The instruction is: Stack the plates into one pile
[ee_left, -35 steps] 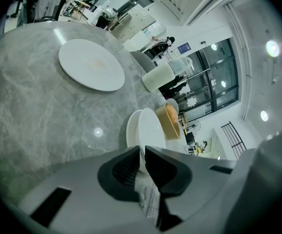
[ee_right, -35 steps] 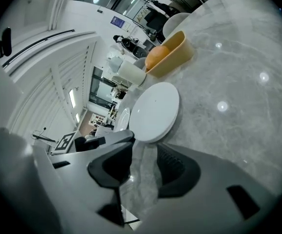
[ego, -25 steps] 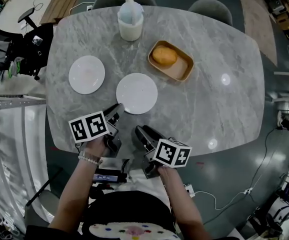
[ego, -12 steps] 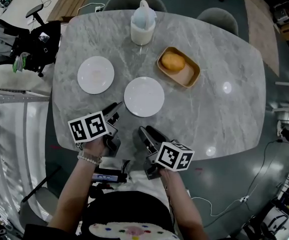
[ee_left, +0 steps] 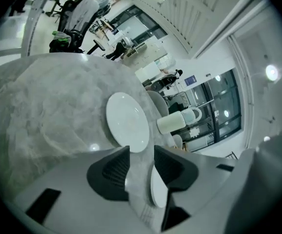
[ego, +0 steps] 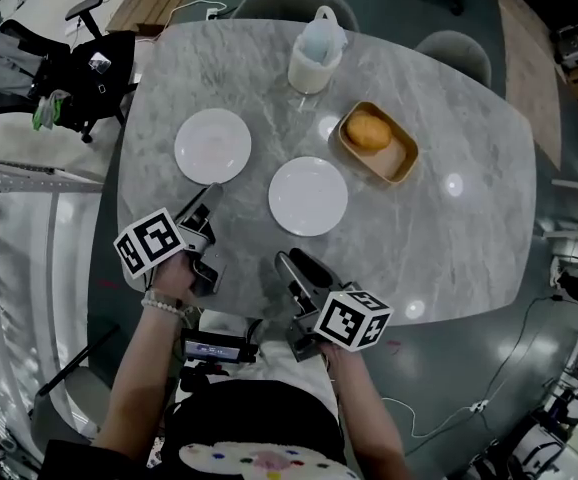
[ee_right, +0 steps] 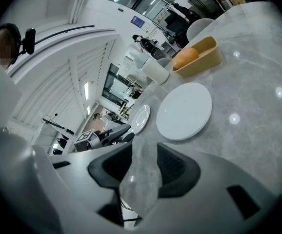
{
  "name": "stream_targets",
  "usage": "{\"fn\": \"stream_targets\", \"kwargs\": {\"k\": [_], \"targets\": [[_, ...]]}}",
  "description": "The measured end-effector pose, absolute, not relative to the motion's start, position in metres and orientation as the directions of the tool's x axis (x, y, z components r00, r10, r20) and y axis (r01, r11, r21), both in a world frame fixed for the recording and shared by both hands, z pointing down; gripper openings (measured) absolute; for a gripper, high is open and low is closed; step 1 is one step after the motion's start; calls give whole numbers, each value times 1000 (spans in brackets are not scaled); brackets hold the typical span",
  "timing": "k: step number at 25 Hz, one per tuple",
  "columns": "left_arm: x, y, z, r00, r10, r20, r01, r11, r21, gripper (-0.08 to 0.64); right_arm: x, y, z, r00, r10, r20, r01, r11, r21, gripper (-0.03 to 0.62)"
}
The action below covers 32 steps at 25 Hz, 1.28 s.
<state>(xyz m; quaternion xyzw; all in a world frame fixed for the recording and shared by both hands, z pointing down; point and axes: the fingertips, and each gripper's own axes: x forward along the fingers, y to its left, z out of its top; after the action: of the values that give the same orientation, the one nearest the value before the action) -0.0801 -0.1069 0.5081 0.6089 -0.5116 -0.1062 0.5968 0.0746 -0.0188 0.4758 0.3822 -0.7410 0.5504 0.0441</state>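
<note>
Now the left plate (ego: 212, 145) and the right plate (ego: 308, 195) lie flat and apart on the marble table (ego: 449, 228). The left gripper (ego: 207, 200) points at the left plate, its empty jaws just opening wide. The right gripper (ego: 289, 264) is spread and empty.

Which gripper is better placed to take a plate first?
Left, probably. The left gripper, whose empty jaws have just been opening, nearly reaches the left plate; the open right gripper sits farther from the centre plate.

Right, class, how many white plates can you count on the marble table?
2. The left plate lies on the table's left half. The centre plate sits near the middle, apart from it, close to the wooden tray. No others seem hidden.
</note>
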Motion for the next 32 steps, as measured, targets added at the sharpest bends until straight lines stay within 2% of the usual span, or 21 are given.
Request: {"fn": "stream_targets", "kwargs": {"k": [7, 30, 31, 32], "targets": [[-100, -113, 523, 438, -773, 459, -386, 299, 873, 160, 68, -16, 474, -689, -526, 499, -624, 80, -777, 143], [-112, -119, 541, 422, -783, 457, -240, 389, 889, 158, 64, -5, 479, -654, -562, 507, -615, 4, -788, 132], [-112, -119, 544, 424, -774, 470, -235, 408, 882, 135, 64, -5, 480, -653, -562, 508, -614, 1, -789, 131], [-113, -117, 548, 426, -761, 489, -236, 428, 872, 79, 65, -4, 480, -652, -563, 508, -613, -2, -790, 130]]}}
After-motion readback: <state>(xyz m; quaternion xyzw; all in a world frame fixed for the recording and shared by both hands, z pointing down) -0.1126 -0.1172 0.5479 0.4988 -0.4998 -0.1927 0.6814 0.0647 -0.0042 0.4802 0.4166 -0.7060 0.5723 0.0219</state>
